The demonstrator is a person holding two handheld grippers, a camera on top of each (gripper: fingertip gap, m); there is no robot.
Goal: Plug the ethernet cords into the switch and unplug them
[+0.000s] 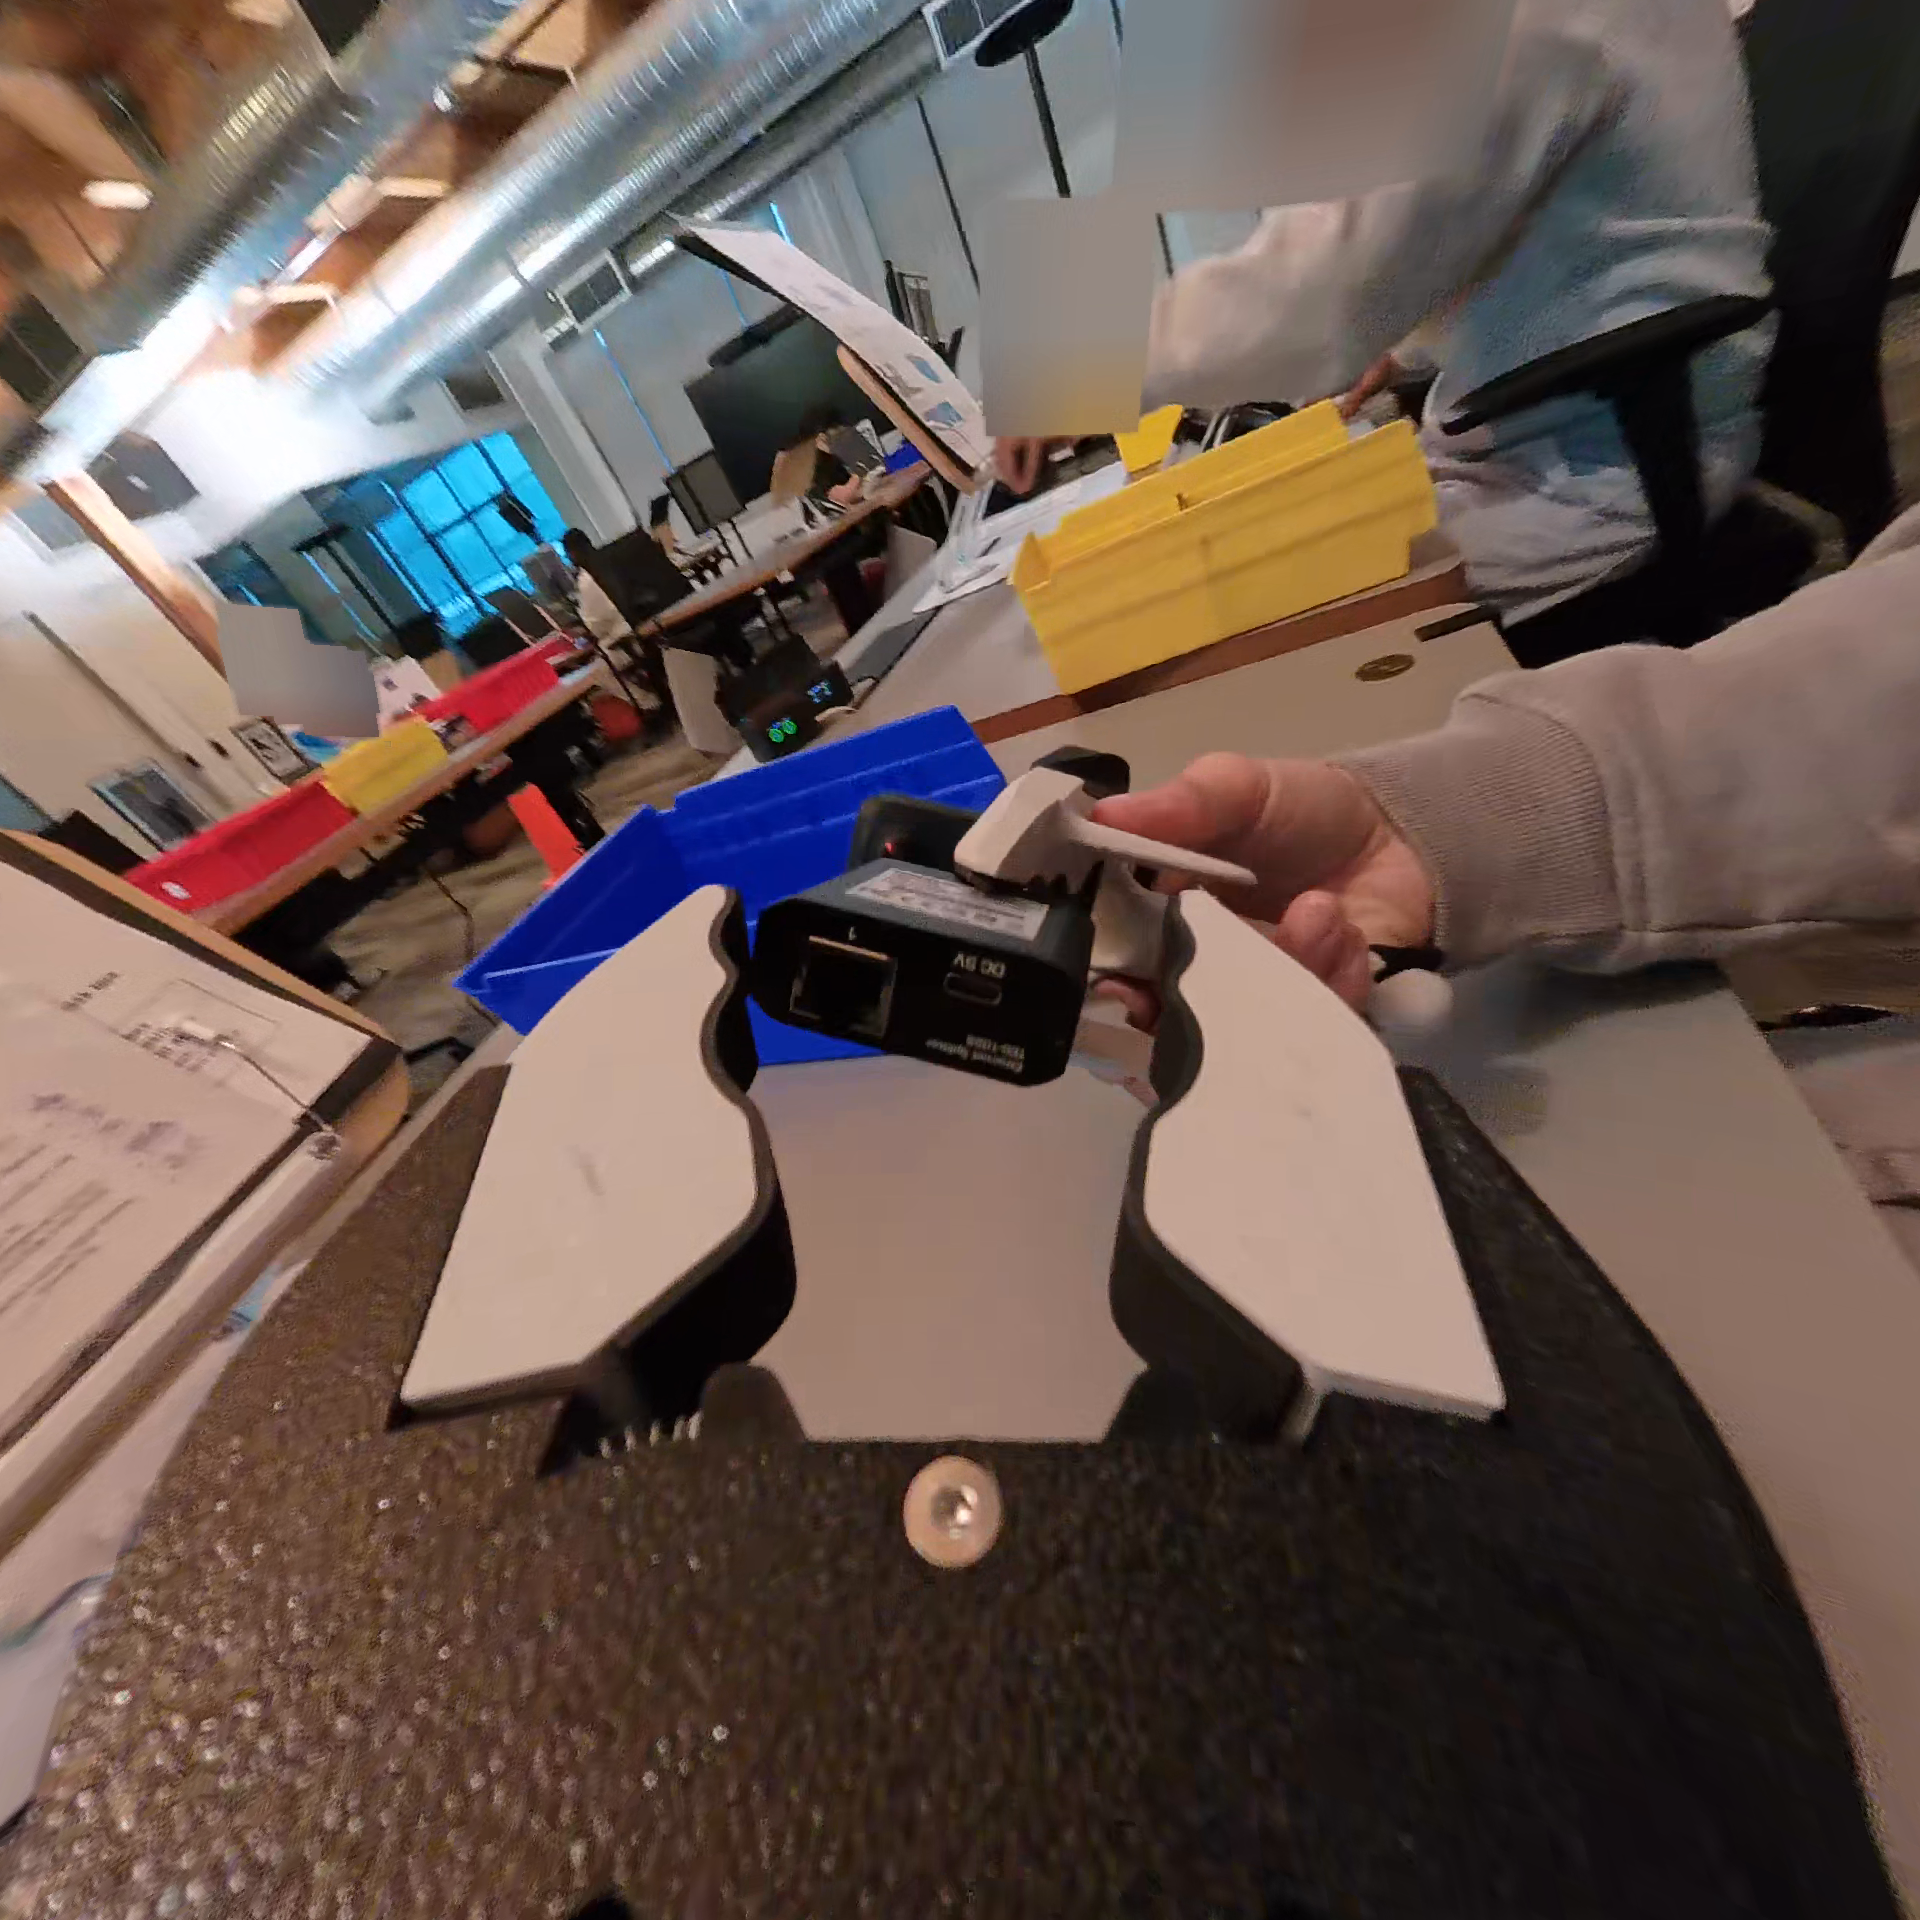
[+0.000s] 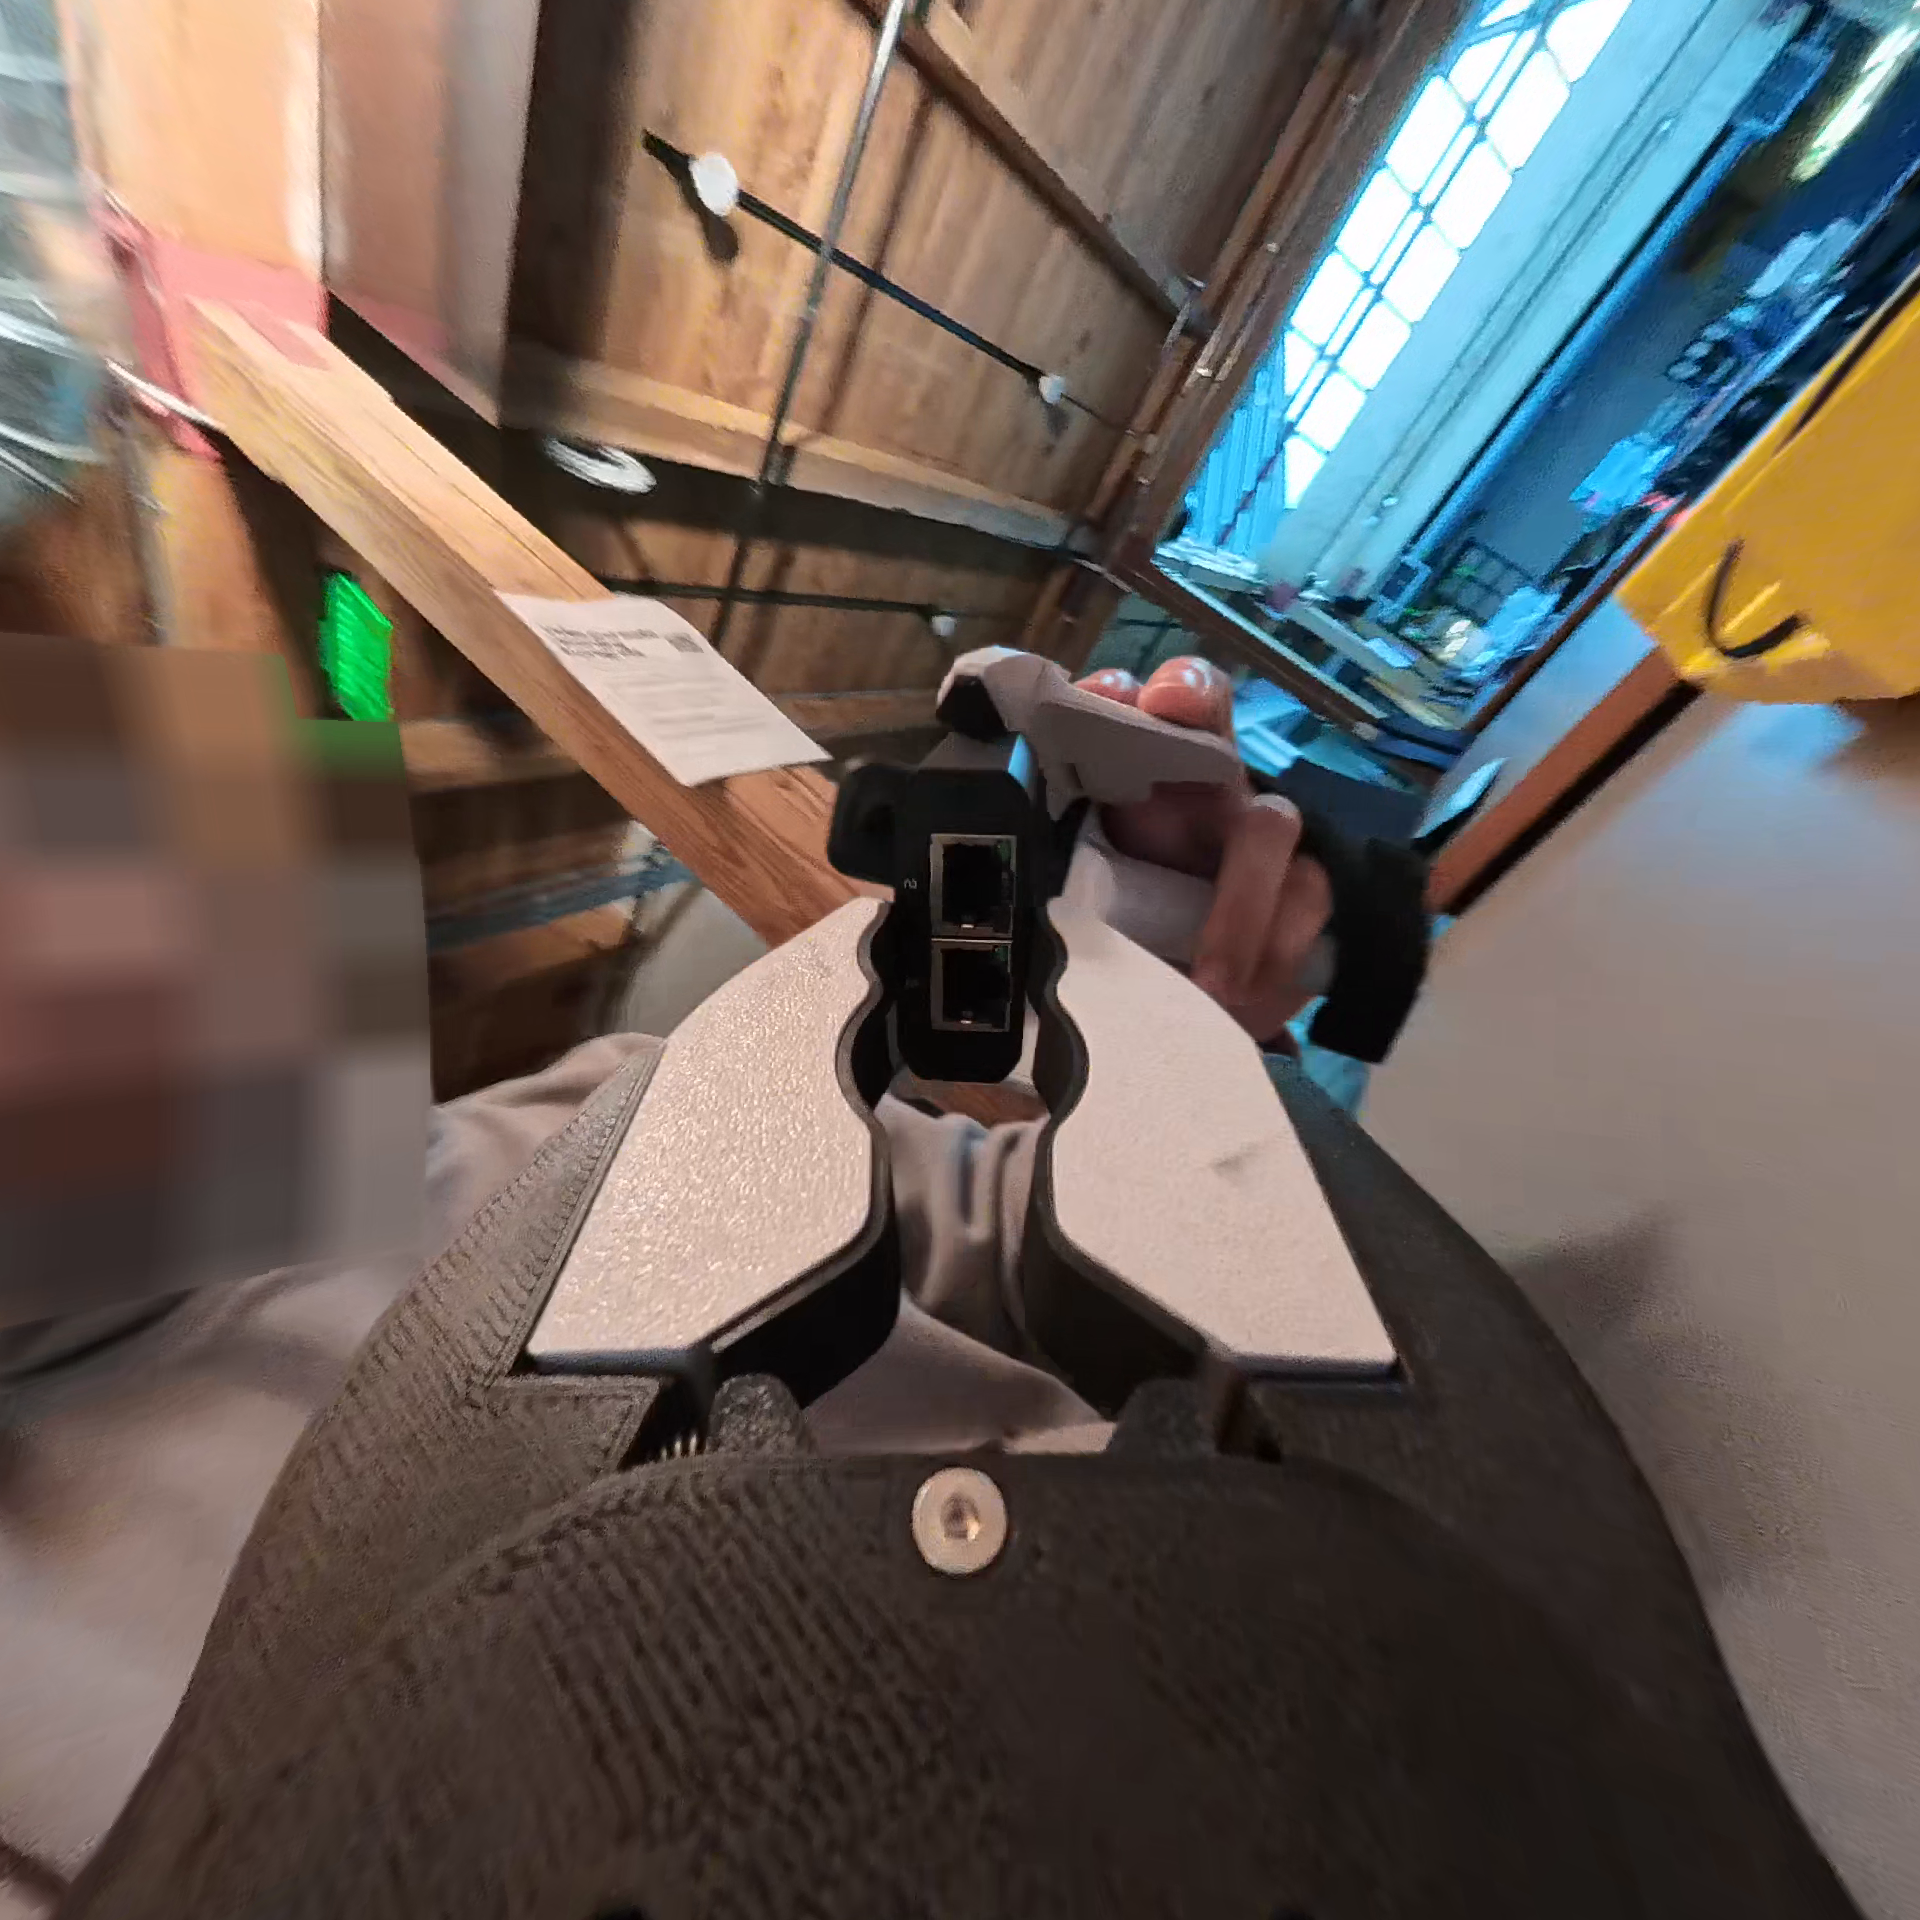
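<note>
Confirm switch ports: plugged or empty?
Empty. The switch shows two bare sockets in the right wrist view, one more in the left; no cord is visible.

Right gripper [image 2: 954,997] jaws clamp the black switch [image 2: 961,935] — two empty ports facing the camera.

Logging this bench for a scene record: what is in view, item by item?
switch: one, black, held up between both claw tips, ports empty
blue bin: one, on the table just behind the switch
yellow bin: one, large, on the next desk
red bin: one, on a far desk to the left
clipboard: one, brown with white paper, left edge
table: one, grey, below the claws
left claw: one, grey and black, open around the switch
right claw: one, grey and black, shut on the switch
right hand: one, grey sleeve
left hand: one
</note>
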